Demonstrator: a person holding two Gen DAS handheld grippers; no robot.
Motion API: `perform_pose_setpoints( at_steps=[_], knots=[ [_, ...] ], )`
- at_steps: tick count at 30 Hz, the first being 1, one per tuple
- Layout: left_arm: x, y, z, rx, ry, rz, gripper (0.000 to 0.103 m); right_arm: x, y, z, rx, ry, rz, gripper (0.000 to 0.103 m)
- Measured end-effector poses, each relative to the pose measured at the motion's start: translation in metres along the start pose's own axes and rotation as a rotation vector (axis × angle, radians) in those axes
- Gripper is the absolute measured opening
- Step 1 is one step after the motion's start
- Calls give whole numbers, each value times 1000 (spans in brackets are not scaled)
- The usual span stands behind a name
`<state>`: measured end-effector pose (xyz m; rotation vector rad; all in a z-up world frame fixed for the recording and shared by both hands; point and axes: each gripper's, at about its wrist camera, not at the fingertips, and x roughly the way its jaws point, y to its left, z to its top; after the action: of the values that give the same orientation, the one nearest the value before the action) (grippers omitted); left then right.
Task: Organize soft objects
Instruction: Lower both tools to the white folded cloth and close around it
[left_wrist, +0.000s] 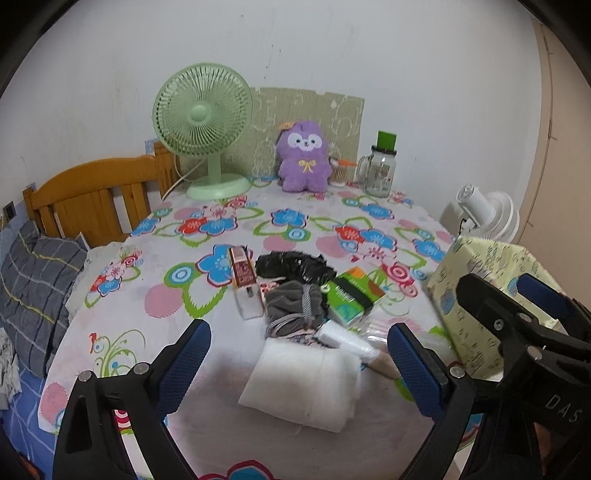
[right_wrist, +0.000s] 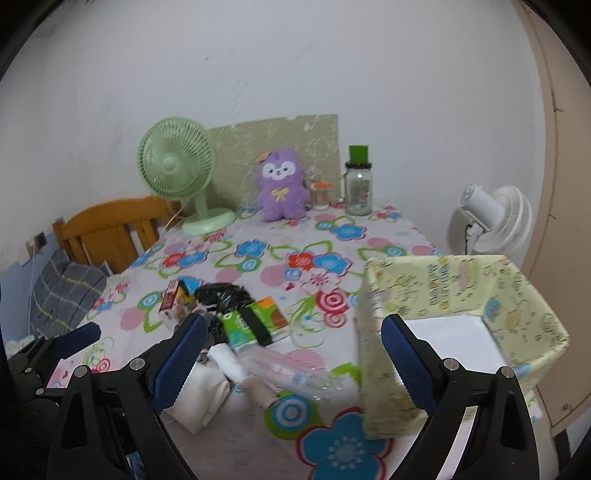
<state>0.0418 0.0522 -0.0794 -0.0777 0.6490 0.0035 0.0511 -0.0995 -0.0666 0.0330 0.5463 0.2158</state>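
Note:
A heap of small things lies mid-table: a folded white cloth (left_wrist: 303, 380), a grey fabric bundle (left_wrist: 291, 299), a black plastic bag (left_wrist: 295, 266), a green tissue pack (left_wrist: 351, 295) and a red-and-white carton (left_wrist: 245, 284). My left gripper (left_wrist: 299, 332) hangs open just above the white cloth, gripping nothing. At the right stands an open yellow-green patterned box (right_wrist: 461, 295). My right gripper (right_wrist: 295, 332) is open beside the box's near left corner, holding nothing. The white cloth (right_wrist: 203, 395) and a clear plastic packet (right_wrist: 284, 369) lie below it. A purple plush toy (left_wrist: 304, 158) sits at the back.
On the floral tablecloth (left_wrist: 184, 221) a green desk fan (left_wrist: 203, 125) stands back left and a glass jar with a green lid (left_wrist: 380, 170) back right. A white fan (left_wrist: 487, 214) is behind the box. A wooden headboard (left_wrist: 92, 199) and checked pillow (left_wrist: 33, 288) lie left.

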Motion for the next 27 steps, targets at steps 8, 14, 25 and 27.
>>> perform_pose_setpoints(
  at_steps=[8,14,25,27],
  knots=[
    [23,10,-12,20,71,-37,96,32,20,-11,-17,70,26,91],
    [38,10,-20,39,122,-55,96,45,28,-18,-12,77,16,87],
    [64,2,-30,65,196,-89,96,76,32,-37,-10,206,46,66],
    [68,1,-32,68,207,-91,96,81,30,-40,1,231,58,62]
  ],
)
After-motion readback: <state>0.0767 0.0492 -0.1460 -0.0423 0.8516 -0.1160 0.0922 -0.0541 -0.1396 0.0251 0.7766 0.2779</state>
